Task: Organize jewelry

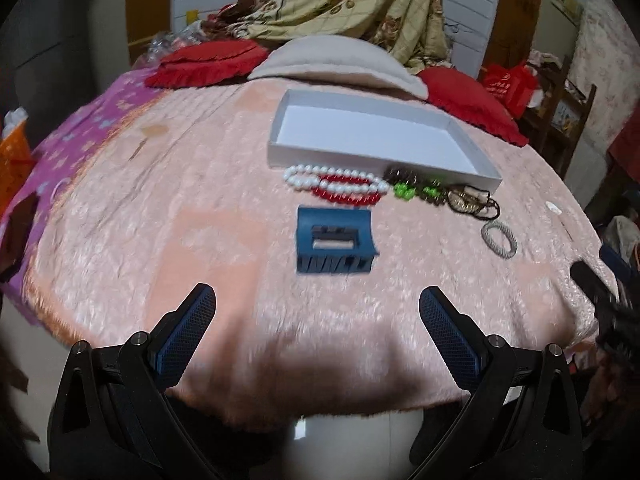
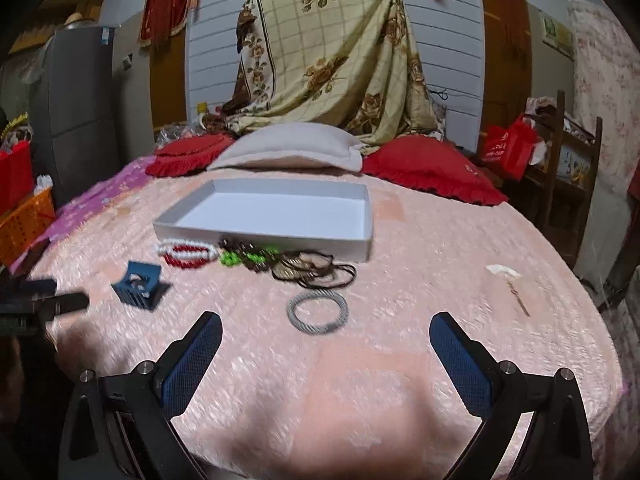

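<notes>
My left claw (image 1: 318,306) and right claw (image 2: 326,332) both hang spread wide and empty above a plush pink blanket (image 1: 200,216), their blue mesh-textured pads (image 1: 188,332) apart. Just ahead of my left claw sits a slotted blue plastic block (image 1: 335,240). Ahead of my right claw lies a twisted silver bangle (image 2: 317,313). Beyond, a row of jewelry: white pearl beads (image 1: 320,178), red beads (image 1: 346,196), green beads (image 2: 240,258), dark cords (image 2: 316,270). All lie against the near wall of a shallow white cardboard tray (image 2: 264,236).
</notes>
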{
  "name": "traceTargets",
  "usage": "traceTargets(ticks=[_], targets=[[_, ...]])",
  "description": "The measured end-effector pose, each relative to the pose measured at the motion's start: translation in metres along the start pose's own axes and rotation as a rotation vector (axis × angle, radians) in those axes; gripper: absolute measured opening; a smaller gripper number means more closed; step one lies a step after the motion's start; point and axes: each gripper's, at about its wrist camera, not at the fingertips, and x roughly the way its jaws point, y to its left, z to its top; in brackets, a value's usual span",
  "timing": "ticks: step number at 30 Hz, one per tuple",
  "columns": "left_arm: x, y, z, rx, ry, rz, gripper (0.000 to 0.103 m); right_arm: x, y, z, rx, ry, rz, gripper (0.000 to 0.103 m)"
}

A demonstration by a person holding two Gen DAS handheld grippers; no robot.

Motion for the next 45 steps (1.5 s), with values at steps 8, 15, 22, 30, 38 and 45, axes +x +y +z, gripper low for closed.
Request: traceTargets(ticks=[8,15,22,30,38,45], targets=[[0.031,-0.003,0.018,0.030,0.018,-0.044,0.102,0.023,-0.017,0.016,-0.008,0.073,0.021,0.103],[0.054,0.001,0.007,0.004,0.072,0.034,0.102,0.047,-0.030,0.019,0.060,0.091,-0.055,0.103],[0.060,-0.002,0.007,-0.012,0.089,0.018,0.102,0.056,-0.011,0.017,-0.001,0.106,-0.071,0.103],[0.057,-0.002,0.006,-0.012,0.078,0.028,0.102,0.052,-0.008,0.016,-0.011,0.088,-0.072,0.103],[0.057,0.001,0.005,-0.014,0.078,0.047,0.102,0.047,-0.008,0.016,-0.006,0.079,-0.070,0.103],[0.058,0.000,0.004,-0.012,0.082,0.048,0.102,0.046,-0.008,0.017,-0.005,0.080,-0.066,0.103]])
